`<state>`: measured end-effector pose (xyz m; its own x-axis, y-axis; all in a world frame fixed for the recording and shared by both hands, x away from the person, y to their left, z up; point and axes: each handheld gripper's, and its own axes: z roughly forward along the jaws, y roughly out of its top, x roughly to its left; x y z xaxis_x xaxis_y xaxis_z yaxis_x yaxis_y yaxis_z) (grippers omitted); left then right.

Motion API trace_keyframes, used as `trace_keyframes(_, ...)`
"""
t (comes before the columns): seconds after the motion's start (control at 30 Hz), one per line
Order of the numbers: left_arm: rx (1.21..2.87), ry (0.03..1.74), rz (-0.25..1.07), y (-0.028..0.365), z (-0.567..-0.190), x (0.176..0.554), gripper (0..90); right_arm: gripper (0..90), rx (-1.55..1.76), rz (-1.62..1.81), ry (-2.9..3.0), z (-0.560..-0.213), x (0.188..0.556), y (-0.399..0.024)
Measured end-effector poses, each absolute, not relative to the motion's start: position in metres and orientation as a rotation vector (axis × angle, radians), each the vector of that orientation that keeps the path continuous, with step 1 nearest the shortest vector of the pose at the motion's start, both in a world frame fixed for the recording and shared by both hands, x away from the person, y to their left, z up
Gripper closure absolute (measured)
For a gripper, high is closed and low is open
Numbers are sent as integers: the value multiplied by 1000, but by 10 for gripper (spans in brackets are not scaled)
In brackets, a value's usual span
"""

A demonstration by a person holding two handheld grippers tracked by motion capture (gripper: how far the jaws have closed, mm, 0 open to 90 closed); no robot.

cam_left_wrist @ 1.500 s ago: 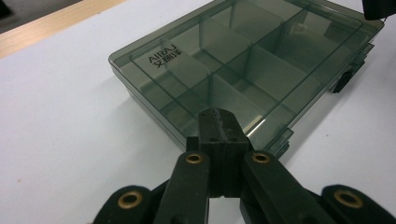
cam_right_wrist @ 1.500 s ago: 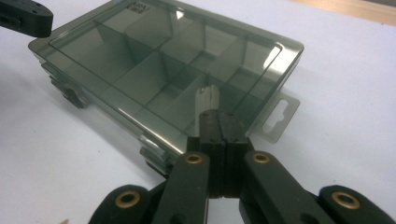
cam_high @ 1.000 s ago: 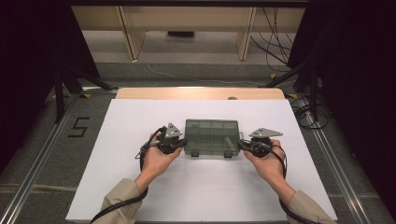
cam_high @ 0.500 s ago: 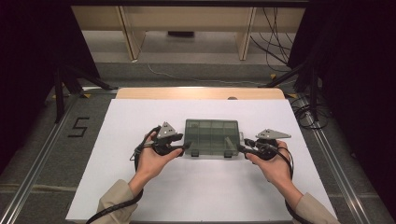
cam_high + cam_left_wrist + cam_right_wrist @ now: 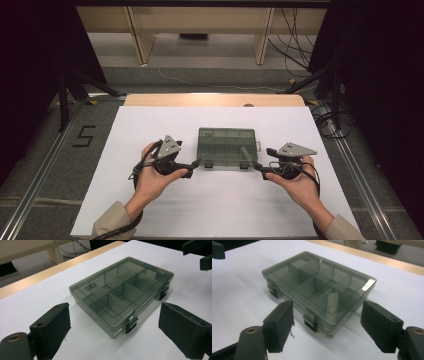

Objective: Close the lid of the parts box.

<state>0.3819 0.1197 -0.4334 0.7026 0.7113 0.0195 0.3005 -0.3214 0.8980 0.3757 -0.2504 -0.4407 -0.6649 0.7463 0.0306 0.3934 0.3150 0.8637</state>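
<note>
With both grippers let go, the plastic box [image 5: 227, 148] sits shut on the white table [image 5: 150, 125].
My left gripper [image 5: 196, 165] and right gripper [image 5: 258, 167] have just been opening; jaws now stand wide, nothing pressed between them, each just off a near corner of the box. Box is smoky grey, divided into compartments, two black latches [image 5: 131, 325] on the near side. A small metal tube [image 5: 332, 303] stands in a near-right compartment.
</note>
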Motion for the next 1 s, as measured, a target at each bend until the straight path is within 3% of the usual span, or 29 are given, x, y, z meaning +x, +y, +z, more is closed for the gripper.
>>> trace_keyframes(1.0, 1898, 808, 552, 173, -438, 341, 83, 226, 1027, 1319, 2149, -438, 330, -294)
